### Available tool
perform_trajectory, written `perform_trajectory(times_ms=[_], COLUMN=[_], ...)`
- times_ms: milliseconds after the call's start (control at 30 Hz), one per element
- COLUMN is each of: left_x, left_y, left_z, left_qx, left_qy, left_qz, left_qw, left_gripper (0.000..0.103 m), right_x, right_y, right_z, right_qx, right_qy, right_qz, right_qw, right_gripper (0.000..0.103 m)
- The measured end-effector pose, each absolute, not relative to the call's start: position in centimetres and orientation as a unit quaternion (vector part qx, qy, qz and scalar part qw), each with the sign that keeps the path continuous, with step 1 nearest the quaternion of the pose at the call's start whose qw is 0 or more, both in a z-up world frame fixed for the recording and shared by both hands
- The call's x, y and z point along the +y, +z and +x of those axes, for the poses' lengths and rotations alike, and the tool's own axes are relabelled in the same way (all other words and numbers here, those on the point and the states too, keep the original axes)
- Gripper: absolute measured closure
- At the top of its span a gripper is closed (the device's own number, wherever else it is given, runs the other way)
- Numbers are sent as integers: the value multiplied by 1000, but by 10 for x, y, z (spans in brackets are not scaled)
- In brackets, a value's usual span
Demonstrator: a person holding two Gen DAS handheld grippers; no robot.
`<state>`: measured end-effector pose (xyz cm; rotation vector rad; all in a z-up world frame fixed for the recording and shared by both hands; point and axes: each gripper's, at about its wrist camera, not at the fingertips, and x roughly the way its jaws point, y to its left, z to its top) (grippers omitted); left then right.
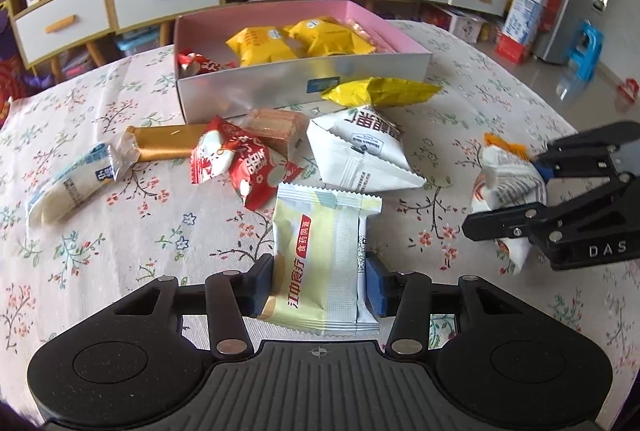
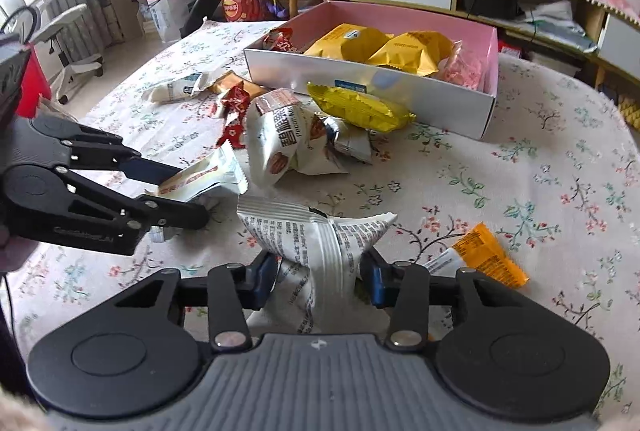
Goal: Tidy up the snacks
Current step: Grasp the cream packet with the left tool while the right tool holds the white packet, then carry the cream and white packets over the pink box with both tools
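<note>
While snacks crowd the box, tablecloth edges lie bare.

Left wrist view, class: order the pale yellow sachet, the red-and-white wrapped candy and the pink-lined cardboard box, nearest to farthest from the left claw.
1. Pale yellow sachet, between the left claw pads.
2. Red-and-white wrapped candy, beyond, to the left.
3. Pink-lined cardboard box, at the back.

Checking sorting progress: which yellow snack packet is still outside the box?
The crinkled yellow packet lying on the tablecloth against the box's front wall; the other two lie inside.
</note>
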<state>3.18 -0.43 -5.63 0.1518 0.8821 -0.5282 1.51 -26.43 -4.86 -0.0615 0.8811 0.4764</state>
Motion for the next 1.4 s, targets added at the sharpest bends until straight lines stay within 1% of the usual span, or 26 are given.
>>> perform_trajectory(times_ms=[233,600,1133,1300,1400], left_x=[-6,-3,-1,-1,0], left_y=[-49,-32,-6,-2,-2], left_z=[33,35,59,72,82], left_qx=[420,406,377,377,389], left_qy=[-244,-238,-209,-196,-188], left_qz=[57,39,-13,-30,-60], left_qw=[872,881,902,905,900], left_gripper=[58,58,58,58,58], right_x=[-264,-263,-270,-275,-276], right_y=[-45,-30,-8,-3,-2], right_z=[15,21,53,68,80], right_qx=[424,420,416,411,410], right_qy=[226,218,176,158,142], right_qz=[-28,-14,44,73,86], right_qw=[877,881,891,895,897], right_gripper=[67,67,67,67,67])
